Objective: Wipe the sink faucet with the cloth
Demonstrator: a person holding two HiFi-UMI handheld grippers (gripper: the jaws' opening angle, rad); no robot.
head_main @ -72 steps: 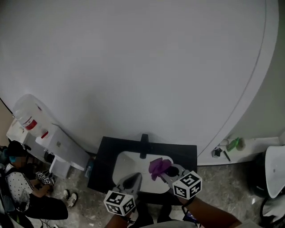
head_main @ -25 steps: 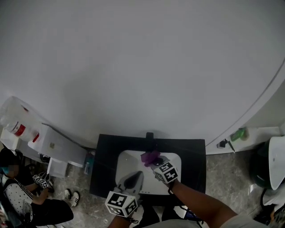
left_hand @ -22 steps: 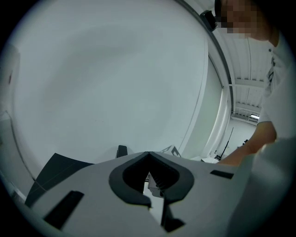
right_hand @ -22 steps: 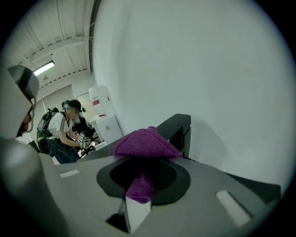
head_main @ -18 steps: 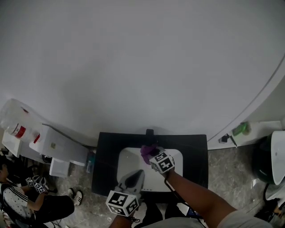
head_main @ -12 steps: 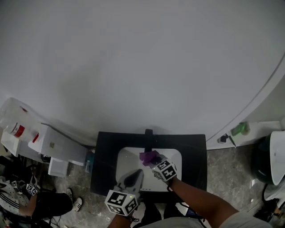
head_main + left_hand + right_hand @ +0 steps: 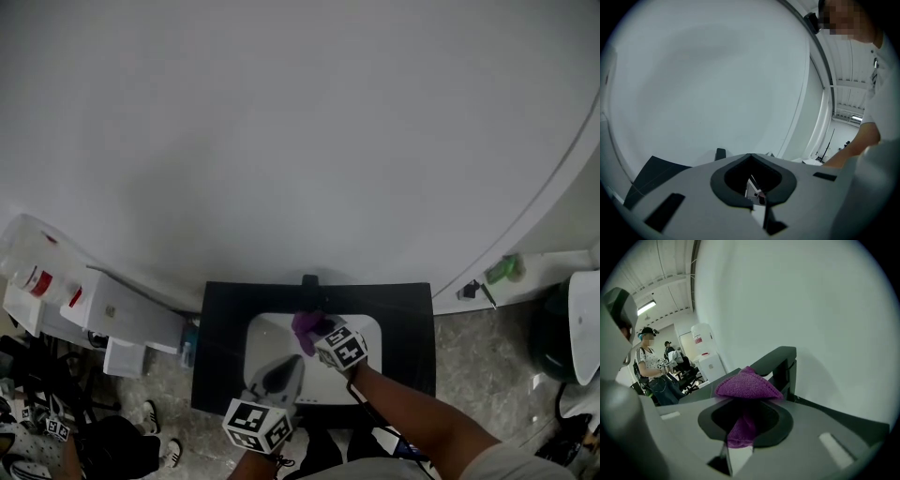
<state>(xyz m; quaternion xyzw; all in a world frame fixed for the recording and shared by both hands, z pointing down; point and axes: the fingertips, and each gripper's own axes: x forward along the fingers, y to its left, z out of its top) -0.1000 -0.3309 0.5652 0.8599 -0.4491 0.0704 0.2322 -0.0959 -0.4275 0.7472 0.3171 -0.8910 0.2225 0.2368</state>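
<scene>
A black faucet (image 7: 307, 287) stands at the back of a white sink basin (image 7: 264, 339) set in a black counter (image 7: 217, 356). My right gripper (image 7: 316, 329) is shut on a purple cloth (image 7: 305, 323), which it holds just in front of the faucet's base, over the basin's far edge. In the right gripper view the cloth (image 7: 747, 385) bulges out of the jaws right against the faucet's (image 7: 777, 360) spout. My left gripper (image 7: 280, 377) is shut and holds nothing, low over the basin's near edge. From the left gripper view the faucet (image 7: 720, 153) shows small beyond the jaws.
A plain white wall rises behind the counter. A water dispenser (image 7: 36, 265) and a white box (image 7: 122, 307) stand to the left, and a person (image 7: 56, 445) sits below them. A ledge at the right carries a green item (image 7: 506, 270).
The right gripper has carried the cloth from the basin's right side up to the faucet, and shifts slightly there over the last second. The left gripper has stayed put.
</scene>
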